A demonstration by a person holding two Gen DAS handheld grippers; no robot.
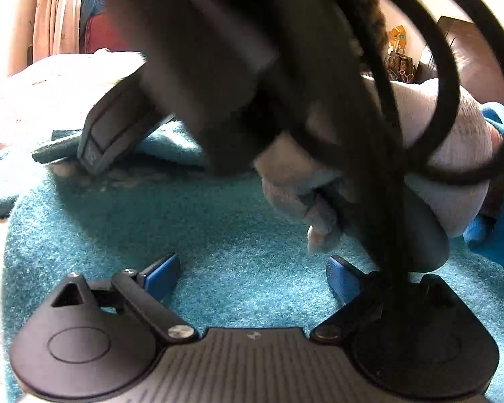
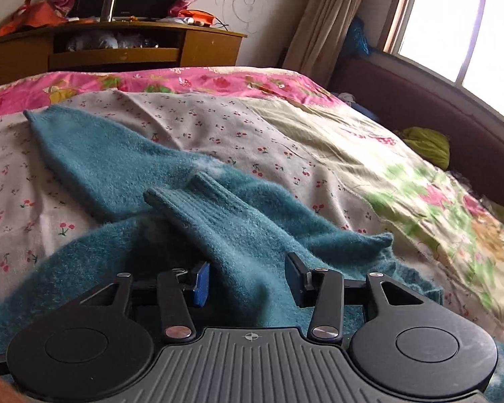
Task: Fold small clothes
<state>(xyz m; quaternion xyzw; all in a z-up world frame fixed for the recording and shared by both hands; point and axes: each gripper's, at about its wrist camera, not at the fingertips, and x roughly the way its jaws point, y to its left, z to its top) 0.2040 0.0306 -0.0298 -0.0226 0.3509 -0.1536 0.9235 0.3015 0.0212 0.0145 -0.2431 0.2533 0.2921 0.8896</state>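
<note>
A fuzzy teal sweater (image 2: 111, 154) lies spread on the bed, one sleeve stretched away to the upper left. Its other sleeve (image 2: 238, 225), with a ribbed cuff, is laid back over the body and runs between the fingers of my right gripper (image 2: 248, 280). That gripper's jaws stand apart around the sleeve without pinching it. In the left wrist view my left gripper (image 1: 252, 278) is open just above the teal sweater (image 1: 184, 221), with nothing between its blue pads. The dark body of the right gripper, its cables and a gloved hand (image 1: 302, 181) fill the view above it.
The bed carries a cherry-print sheet (image 2: 218, 124) and a pink flowered quilt (image 2: 201, 82). A wooden desk (image 2: 117, 50) with clutter stands behind the bed. A window (image 2: 453, 23), a curtain and a green cloth (image 2: 426, 144) are at the right.
</note>
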